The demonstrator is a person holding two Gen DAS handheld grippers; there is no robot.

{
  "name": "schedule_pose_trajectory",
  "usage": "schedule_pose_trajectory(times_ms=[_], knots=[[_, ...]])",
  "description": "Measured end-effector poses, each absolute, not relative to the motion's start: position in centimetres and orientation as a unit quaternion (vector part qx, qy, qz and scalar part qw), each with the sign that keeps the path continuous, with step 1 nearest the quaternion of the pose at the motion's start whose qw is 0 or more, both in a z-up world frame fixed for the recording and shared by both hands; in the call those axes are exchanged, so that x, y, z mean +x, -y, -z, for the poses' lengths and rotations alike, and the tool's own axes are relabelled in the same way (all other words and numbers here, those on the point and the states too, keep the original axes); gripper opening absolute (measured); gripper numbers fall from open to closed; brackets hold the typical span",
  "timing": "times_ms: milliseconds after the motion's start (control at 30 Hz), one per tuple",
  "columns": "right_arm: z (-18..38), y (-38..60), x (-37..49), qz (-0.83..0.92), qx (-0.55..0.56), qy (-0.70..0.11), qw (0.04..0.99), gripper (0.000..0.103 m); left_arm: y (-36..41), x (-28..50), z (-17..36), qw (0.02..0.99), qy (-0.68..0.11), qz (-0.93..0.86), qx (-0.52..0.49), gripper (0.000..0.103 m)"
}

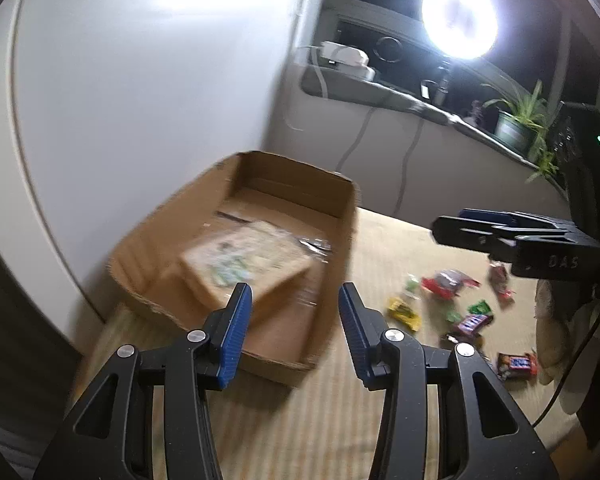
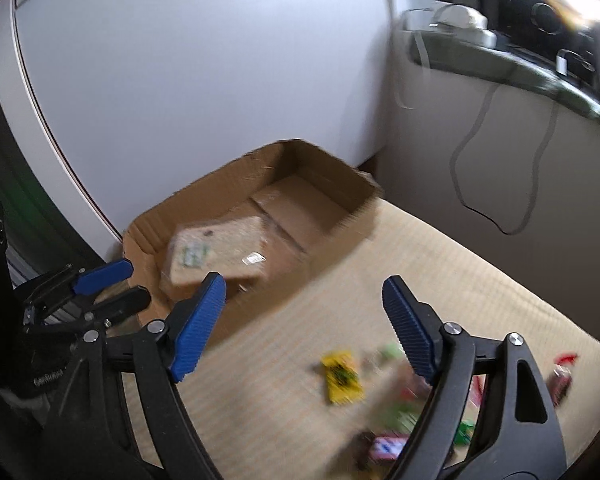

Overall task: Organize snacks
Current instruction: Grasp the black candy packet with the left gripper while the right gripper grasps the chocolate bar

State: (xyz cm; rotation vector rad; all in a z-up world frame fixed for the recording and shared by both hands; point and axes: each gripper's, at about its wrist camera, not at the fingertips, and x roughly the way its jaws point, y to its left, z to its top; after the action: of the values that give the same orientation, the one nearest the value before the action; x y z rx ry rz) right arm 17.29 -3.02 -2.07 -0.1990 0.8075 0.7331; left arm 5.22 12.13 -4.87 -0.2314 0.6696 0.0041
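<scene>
1. Left wrist view: the left gripper (image 1: 295, 300) hangs over the near edge of a shallow cardboard box (image 1: 236, 184), its blue pads apart with nothing between them.
2. Inside the box lies a pale, clear-wrapped packet (image 1: 244, 262), blurred, propped at a tilt on the box floor.
3. The box sits on a beige woven mat (image 1: 380, 248), close against a white wall panel (image 1: 140, 92).
4. To the right, loose snacks are scattered on the mat: a yellow packet (image 1: 405, 313), a red one (image 1: 446, 282), a green one (image 1: 480, 307) and a dark bar wrapper (image 1: 517, 365).
5. The right gripper (image 1: 452, 226) enters from the right edge, above the snacks; its opening cannot be judged here.
6. Right wrist view: the right gripper (image 2: 304, 292) has its pads wide apart and empty, over the mat (image 2: 440, 252) between box (image 2: 204, 200) and snacks.
7. The wrapped packet (image 2: 216, 250) lies in the box's near-left part.
8. The yellow packet (image 2: 341, 376) lies on the mat below the pads; other wrappers beside it are too blurred to name.
9. The left gripper (image 2: 130, 280) shows at the left, beside the box's near corner.
</scene>
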Motion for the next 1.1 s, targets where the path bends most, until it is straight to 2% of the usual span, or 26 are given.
schedule_pose_trajectory(times_ms=[333, 767, 1000, 1100], knots=[[1.8, 13.9, 14.7, -0.290, -0.059, -0.379, 0.877, 0.083, -6.9, 5.8, 5.1, 0.933, -0.340, 0.062, -0.103, 0.044], [6.5, 22.8, 10.3, -0.247, -0.048, -0.432, 0.866, 0.083, -0.1, 5.8, 7.0, 0.907, -0.380, 0.154, -0.097, 0.044], [8.4, 22.7, 8.6, -0.282, -0.074, -0.453, 0.842, 0.065, 4.0, 5.7, 9.3, 0.882, -0.419, 0.194, -0.089, 0.044], [8.9, 22.2, 8.3, -0.291, -0.093, -0.457, 0.835, 0.063, 5.1, 5.8, 9.8, 0.877, -0.429, 0.199, -0.085, 0.044]])
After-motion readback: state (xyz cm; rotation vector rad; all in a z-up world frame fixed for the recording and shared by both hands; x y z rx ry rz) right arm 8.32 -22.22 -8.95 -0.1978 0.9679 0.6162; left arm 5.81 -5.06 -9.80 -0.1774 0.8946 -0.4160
